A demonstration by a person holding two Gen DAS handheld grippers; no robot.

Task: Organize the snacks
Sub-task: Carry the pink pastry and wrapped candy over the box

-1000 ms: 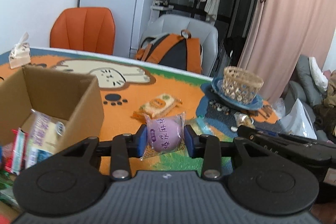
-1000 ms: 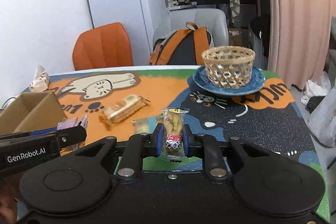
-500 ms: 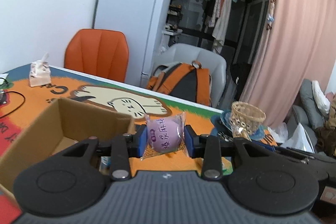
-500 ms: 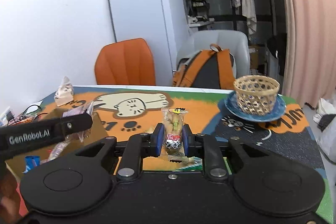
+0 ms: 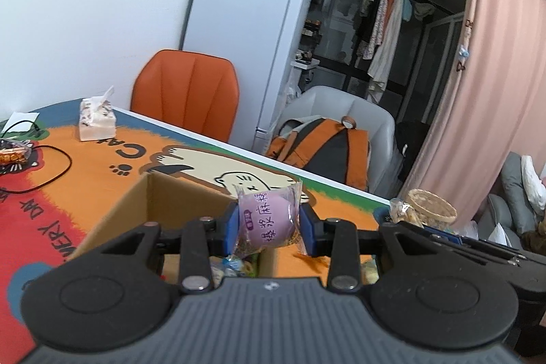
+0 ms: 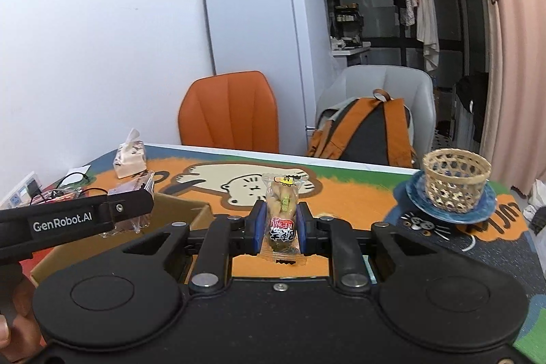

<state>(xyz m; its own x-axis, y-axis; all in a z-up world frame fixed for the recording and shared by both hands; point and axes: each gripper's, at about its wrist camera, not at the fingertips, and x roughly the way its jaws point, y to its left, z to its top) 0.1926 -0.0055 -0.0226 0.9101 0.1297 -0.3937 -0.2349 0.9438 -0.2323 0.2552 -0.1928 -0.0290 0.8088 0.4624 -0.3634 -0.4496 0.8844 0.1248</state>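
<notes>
My left gripper (image 5: 269,227) is shut on a purple round snack packet (image 5: 269,222) and holds it over the open cardboard box (image 5: 136,203), near its right wall. Snack wrappers show inside the box below the packet. My right gripper (image 6: 280,229) is shut on a clear packet of brownish snacks with a red label (image 6: 281,217), held above the table to the right of the box (image 6: 184,210). The left gripper also shows in the right wrist view (image 6: 133,203), over the box.
A cat-print mat (image 6: 344,193) covers the table. A woven basket (image 6: 455,178) sits on a blue plate (image 6: 416,197) at the right. A tissue pack (image 5: 95,121) and a black cable (image 5: 51,173) lie at the far left. Chairs and a backpack (image 6: 368,132) stand behind the table.
Both grippers have risen and moved left toward the box with their packets still held. The left gripper now hangs over the box opening.
</notes>
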